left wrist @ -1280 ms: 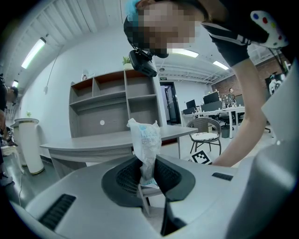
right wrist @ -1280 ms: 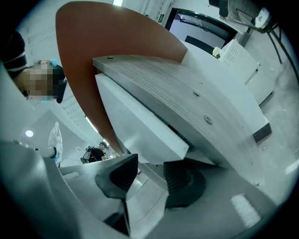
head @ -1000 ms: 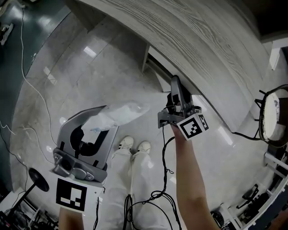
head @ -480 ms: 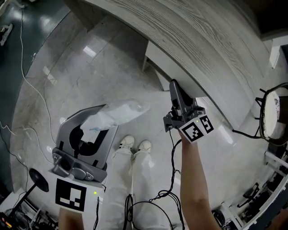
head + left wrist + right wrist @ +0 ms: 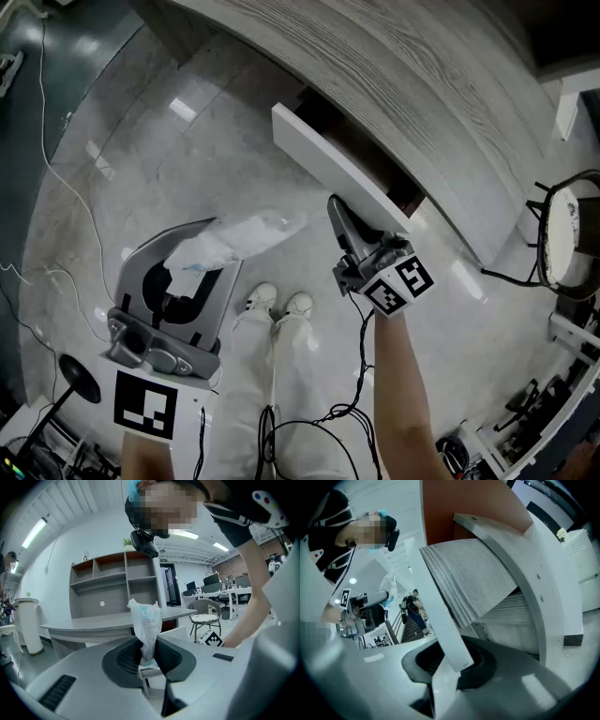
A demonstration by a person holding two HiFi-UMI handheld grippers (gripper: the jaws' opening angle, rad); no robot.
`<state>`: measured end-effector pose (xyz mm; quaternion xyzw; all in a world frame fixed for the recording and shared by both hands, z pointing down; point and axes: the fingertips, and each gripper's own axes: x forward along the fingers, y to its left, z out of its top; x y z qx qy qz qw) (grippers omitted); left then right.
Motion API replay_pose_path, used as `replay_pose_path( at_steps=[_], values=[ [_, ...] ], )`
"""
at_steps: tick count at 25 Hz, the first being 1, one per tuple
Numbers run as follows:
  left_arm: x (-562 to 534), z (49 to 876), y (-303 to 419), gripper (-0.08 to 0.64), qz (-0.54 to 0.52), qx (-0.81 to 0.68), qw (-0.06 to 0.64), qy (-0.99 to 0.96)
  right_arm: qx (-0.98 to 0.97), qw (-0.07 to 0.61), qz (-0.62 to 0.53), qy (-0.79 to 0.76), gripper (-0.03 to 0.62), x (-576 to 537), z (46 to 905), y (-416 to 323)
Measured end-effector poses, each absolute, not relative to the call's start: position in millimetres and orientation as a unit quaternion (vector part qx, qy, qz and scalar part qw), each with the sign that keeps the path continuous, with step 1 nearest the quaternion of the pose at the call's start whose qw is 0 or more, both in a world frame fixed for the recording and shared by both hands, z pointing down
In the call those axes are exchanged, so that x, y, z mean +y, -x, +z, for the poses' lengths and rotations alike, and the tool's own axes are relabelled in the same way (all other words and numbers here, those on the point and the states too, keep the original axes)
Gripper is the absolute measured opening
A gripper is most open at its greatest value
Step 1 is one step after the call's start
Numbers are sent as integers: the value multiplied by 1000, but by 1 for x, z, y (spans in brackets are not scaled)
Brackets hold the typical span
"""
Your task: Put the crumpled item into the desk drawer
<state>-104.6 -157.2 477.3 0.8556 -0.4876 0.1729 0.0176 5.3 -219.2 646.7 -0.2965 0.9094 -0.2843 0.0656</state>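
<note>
A crumpled clear plastic wrapper (image 5: 246, 236) sticks up out of my left gripper (image 5: 211, 253), whose jaws are shut on its lower end. In the left gripper view the wrapper (image 5: 146, 620) stands upright between the pads, held by the left gripper (image 5: 149, 657). My right gripper (image 5: 339, 214) holds the white drawer front (image 5: 328, 164) at its lower edge. Its jaws have just been closing, and that panel (image 5: 437, 606) sits between the pads of the right gripper (image 5: 454, 660). The drawer juts out from under the grey wood-grain desk (image 5: 403, 75), with a dark gap behind the front.
Below me are my white shoes (image 5: 279, 302) on a glossy marble floor. Cables (image 5: 56, 169) trail along the left and between my feet. A round wire-frame chair (image 5: 567, 234) stands at the right. In the left gripper view a shelf unit (image 5: 112, 588) stands behind the desk.
The drawer has slid out from under the desk. My right gripper has moved down and left in the head view with the drawer front. The left gripper and wrapper have stayed put.
</note>
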Motion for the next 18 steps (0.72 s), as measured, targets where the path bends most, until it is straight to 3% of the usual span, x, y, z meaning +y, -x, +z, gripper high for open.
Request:
replay_pose_path(
  at_steps=[14, 18],
  values=[
    [-148, 467, 101, 63, 172, -479, 8, -861, 879, -57, -251, 401, 104, -215, 675, -18],
    [-150, 462, 100, 63, 175, -474, 0, -863, 865, -81, -250, 428, 38, -202, 679, -32]
  ],
)
